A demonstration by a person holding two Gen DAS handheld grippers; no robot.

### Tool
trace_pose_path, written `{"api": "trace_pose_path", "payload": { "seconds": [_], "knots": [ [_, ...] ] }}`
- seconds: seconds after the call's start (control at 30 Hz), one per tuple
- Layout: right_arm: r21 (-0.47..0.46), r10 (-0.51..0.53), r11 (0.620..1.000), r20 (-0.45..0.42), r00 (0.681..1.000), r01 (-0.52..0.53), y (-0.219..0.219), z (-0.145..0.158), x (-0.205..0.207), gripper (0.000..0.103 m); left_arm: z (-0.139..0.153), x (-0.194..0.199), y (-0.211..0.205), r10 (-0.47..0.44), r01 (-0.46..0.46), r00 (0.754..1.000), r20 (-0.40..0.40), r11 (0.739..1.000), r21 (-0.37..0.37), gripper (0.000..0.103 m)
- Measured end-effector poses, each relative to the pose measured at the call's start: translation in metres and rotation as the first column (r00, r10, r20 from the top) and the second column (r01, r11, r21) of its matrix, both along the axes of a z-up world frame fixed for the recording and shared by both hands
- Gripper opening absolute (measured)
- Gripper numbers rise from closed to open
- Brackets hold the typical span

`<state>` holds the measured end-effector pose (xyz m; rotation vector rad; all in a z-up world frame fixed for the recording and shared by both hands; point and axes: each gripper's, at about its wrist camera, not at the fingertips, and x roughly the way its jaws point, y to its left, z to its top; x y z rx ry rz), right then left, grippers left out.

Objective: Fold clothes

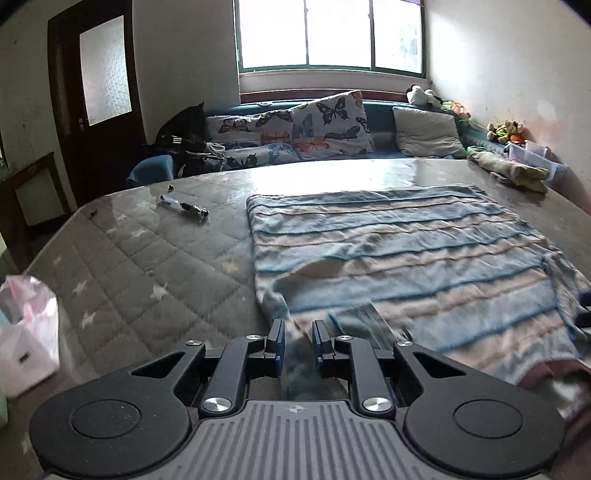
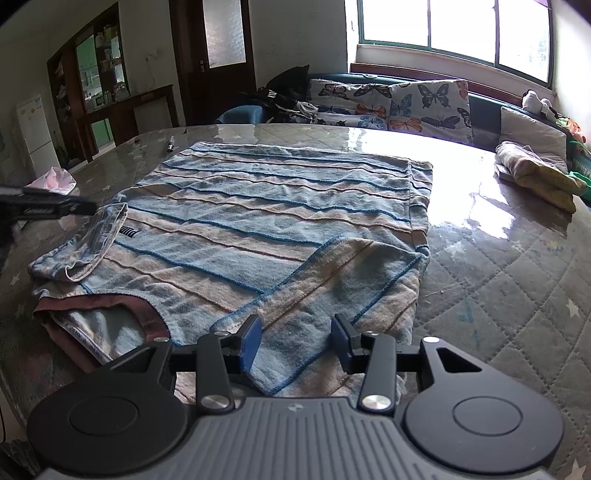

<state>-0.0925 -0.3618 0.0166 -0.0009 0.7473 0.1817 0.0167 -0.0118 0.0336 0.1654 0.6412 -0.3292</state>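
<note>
Item 1, nearest: left claw, black linkage with blue pads, jaws narrowly parted. A blurred fold of striped cloth runs up between the pads; whether they press on it cannot be told from the left wrist view. In the right wrist view this claw enters from the left edge, its tip at the raised sleeve end.

Item 2: right claw, same build, jaws spread apart, pads clear of the cloth. The folded-over right sleeve lies between and below them, flat on the garment.

Item 3: striped sweater, pale blue and beige bands with dark blue lines, spread on the bed. Maroon neckline at the near edge, hem toward the window. Left sleeve lifted and curled at its end, beside the left claw. A small dark label shows just beside that sleeve.

Item 4: bed, grey quilted mattress with pale stars, glossy and reflecting window light at its far part.

Item 5: marker pen, on the mattress left of the sweater, well apart from it.

Item 6: folded cloth bundle, yellowish and beige, at the far right of the mattress.

Item 7: pink-and-white bag, off the mattress's left side.

Item 8, farthest: butterfly-print pillows, a plain grey cushion, soft toys, window, dark door.
</note>
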Motion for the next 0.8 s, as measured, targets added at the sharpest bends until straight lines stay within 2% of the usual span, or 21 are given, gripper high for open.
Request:
{"api": "trace_pose_path", "payload": {
  "seconds": [0.17, 0.5, 0.6, 0.8],
  "knots": [
    [0.002, -0.001, 1.000, -0.001, 1.000, 0.001, -0.001, 0.000, 0.000, 0.044, -0.010, 0.028, -0.006, -0.010, 0.010, 1.000, -0.024, 1.000, 0.013, 0.019],
    [0.006, -0.004, 1.000, 0.000, 1.000, 0.004, 0.000, 0.000, 0.002, 0.045, -0.008, 0.046, 0.002, 0.014, -0.015, 0.999, -0.039, 1.000, -0.028, 0.019],
    [0.007, -0.005, 1.000, 0.002, 1.000, 0.005, 0.000, -0.001, 0.003, 0.045, -0.014, 0.058, 0.002, 0.032, -0.034, 0.997, -0.068, 0.999, -0.024, 0.018],
    [0.008, -0.004, 1.000, 0.003, 1.000, 0.004, 0.000, -0.001, 0.003, 0.045, -0.006, 0.041, 0.004, 0.021, -0.022, 0.999, -0.045, 0.999, -0.025, 0.022]
  ]
}}
